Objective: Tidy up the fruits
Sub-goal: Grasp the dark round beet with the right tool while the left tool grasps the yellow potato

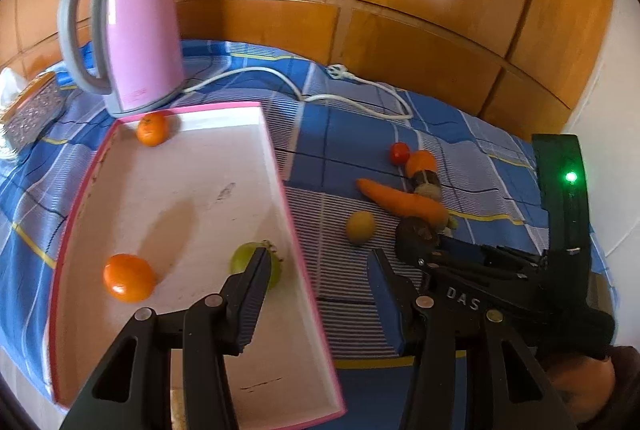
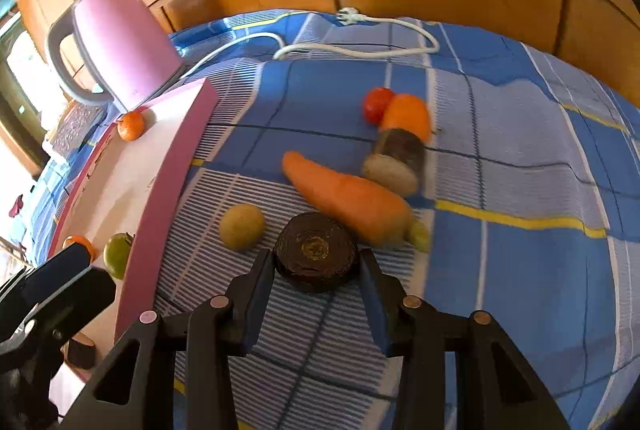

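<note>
- Left wrist view: the left gripper (image 1: 320,262) hangs over the right wall of a pink-rimmed tray (image 1: 304,230), one finger inside the tray, the other over the blue checked cloth (image 1: 352,125) outside it.
- Its fingers (image 1: 250,294) are spread wide and hold nothing; the left fingertip partly covers a green fruit (image 1: 244,256) lying on the tray floor, and contact cannot be told.
- An orange fruit (image 1: 129,277) lies to the left of the green one, and a small orange (image 1: 151,127) rests in the tray's far corner, in front of a pink kettle (image 1: 128,29).
- Much of the tray floor between these fruits is bare.
- On the cloth right of the tray lie a yellow fruit (image 1: 360,227), a carrot (image 1: 402,200) and a red tomato (image 1: 399,152).
- The right gripper (image 1: 424,252) reaches in from the right beside them.

- Right wrist view: the right gripper (image 2: 316,266) has its fingers (image 2: 262,278) parted around a dark round slice (image 2: 317,254) on the cloth, one pad close on each side; whether they press it cannot be told.
- The yellow fruit (image 2: 241,226) lies just left of the slice, and the carrot (image 2: 344,197) runs slantwise just behind it.
- Further back lie the tomato (image 2: 377,104), an orange piece (image 2: 406,115) and a dark cylinder (image 2: 396,159).
- The tray's pink wall (image 2: 160,205) rises at left; open cloth spreads to the right.
</note>
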The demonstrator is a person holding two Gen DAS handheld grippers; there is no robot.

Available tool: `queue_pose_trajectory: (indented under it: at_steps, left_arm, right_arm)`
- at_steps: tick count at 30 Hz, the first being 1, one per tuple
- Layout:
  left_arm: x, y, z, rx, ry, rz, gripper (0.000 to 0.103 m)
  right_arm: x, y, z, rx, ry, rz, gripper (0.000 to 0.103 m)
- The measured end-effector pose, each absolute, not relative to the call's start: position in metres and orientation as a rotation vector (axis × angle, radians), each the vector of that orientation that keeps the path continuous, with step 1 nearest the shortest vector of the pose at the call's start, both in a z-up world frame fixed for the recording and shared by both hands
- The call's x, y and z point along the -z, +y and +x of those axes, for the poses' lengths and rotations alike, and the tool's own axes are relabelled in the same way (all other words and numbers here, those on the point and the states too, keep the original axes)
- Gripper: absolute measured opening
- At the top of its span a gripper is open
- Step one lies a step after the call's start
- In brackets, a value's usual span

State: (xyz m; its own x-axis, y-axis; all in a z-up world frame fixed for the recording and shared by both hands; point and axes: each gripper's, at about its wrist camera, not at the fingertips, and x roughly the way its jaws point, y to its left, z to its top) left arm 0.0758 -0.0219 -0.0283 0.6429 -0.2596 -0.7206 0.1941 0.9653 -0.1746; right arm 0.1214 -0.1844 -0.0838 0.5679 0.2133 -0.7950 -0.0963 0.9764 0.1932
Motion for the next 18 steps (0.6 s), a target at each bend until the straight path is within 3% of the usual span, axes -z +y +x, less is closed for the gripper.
queue_pose_trajectory:
  at_steps: [6,18]
  left_arm:
    - [0.034,-0.037,0.086,0.304,0.873,-0.076,0.038]
    - [0.040,-0.070,0.112,0.339,0.920,-0.020,0.038]
  right_arm:
    - [0.083,-0.202,0.112,-0.156,0.973,0.161,0.043]
    - [0.084,-0.223,0.103,-0.119,0.957,0.154,0.043]
